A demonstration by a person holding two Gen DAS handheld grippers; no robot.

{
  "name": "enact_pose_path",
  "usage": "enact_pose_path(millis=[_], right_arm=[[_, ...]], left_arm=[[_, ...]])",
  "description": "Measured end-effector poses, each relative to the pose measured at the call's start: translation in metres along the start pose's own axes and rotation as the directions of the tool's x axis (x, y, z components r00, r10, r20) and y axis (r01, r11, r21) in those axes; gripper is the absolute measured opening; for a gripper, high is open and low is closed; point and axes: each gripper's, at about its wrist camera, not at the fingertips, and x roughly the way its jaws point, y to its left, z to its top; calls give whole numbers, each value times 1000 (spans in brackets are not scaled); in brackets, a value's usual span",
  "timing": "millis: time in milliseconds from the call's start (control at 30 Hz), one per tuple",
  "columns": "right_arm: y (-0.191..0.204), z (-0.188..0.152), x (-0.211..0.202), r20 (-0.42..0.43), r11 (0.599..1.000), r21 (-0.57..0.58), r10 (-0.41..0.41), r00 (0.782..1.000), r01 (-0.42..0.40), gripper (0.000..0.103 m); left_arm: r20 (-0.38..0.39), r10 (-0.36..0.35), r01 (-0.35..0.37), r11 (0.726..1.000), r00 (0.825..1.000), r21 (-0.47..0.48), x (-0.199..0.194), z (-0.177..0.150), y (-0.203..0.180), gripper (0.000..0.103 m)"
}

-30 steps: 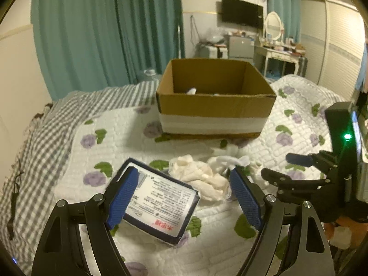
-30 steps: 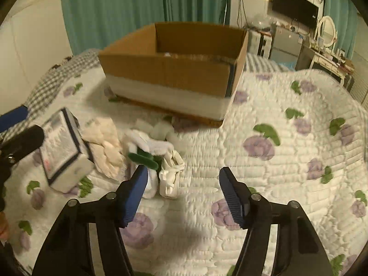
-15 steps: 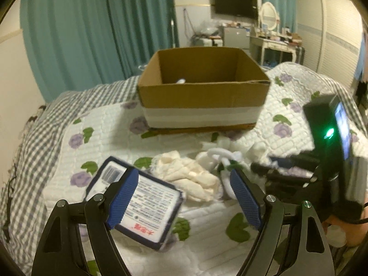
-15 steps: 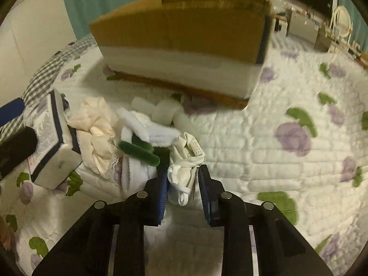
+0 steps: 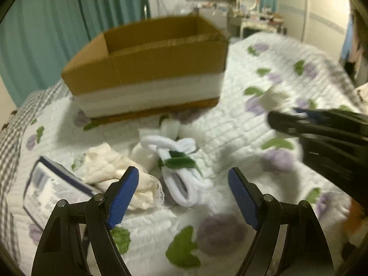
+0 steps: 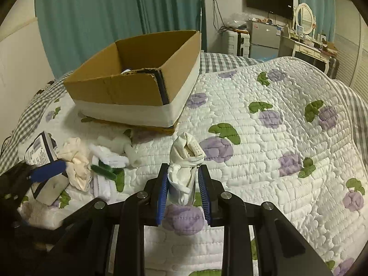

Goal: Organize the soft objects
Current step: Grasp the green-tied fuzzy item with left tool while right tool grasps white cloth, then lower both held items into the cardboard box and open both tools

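My right gripper (image 6: pixel 183 192) is shut on a white cloth bundle (image 6: pixel 185 161) and holds it above the quilt, in front of the open cardboard box (image 6: pixel 138 87). My left gripper (image 5: pixel 184 195) is open and empty, low over a white and green sock bundle (image 5: pixel 177 161). A cream lace cloth (image 5: pixel 110 168) lies to its left. The same pile shows in the right wrist view: the cream cloth (image 6: pixel 76 161) and the white and green socks (image 6: pixel 108 163). The right gripper (image 5: pixel 285 122) with its white cloth shows at the right of the left wrist view.
A blue and white packet (image 5: pixel 53 191) lies left of the cloths, also in the right wrist view (image 6: pixel 41 154). The floral quilt (image 6: pixel 276 138) covers the bed. Curtains, a television, a fridge and a dressing table stand behind.
My right gripper closed on the white cloth bundle and lifted it off the pile, moving right. My left gripper moved right from the packet to over the white and green socks.
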Motion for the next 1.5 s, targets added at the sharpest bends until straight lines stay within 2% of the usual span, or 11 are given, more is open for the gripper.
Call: enact_pose_path(millis=[133, 200, 233, 300, 367, 533, 767, 867, 1067, 1300, 1500], right_arm=[[4, -2, 3, -3, 1000, -25, -8, 1000, 8, 25], [6, -3, 3, -1, 999, -36, -12, 1000, 12, 25], [7, -3, 4, -1, 999, -39, -9, 1000, 9, 25], [6, -3, 4, -3, 999, -35, -3, 1000, 3, 25], [4, -3, 4, -4, 1000, -30, 1, 1000, -1, 25], [4, -4, 1, 3, 1000, -27, 10, 1000, -10, 25], [7, -7, -19, 35, 999, -26, 32, 999, -31, 22], [9, -6, -41, 57, 999, -14, 35, 998, -34, 22], [26, 8, -92, 124, 999, -39, 42, 991, -37, 21], [51, 45, -134, 215, 994, -100, 64, 975, -43, 21], [61, 96, -131, 263, 989, -135, 94, 960, -60, 21]], left_arm=[[-30, 7, -7, 1000, 1000, -12, 21, 5, 3, 71], [-36, 5, -5, 1000, 999, 1, 28, 6, 0, 56], [-49, 2, -1, 1000, 999, 9, 33, 6, -1, 43], [-77, -10, 11, 1000, 997, 4, 41, 4, 0, 41], [-63, -34, 32, 999, 997, -20, 37, 2, 5, 38], [-13, -84, 83, 996, 996, -35, 10, -1, 10, 36], [71, -138, 140, 990, 988, -21, -52, 5, 15, 36], [130, -142, 142, 990, 981, 9, -86, 12, 20, 36], [192, -157, 156, 988, 969, 19, -127, 28, 31, 36], [258, -141, 130, 990, 956, 58, -153, 59, 48, 36], [295, -71, 43, 994, 953, 98, -141, 92, 62, 36]])
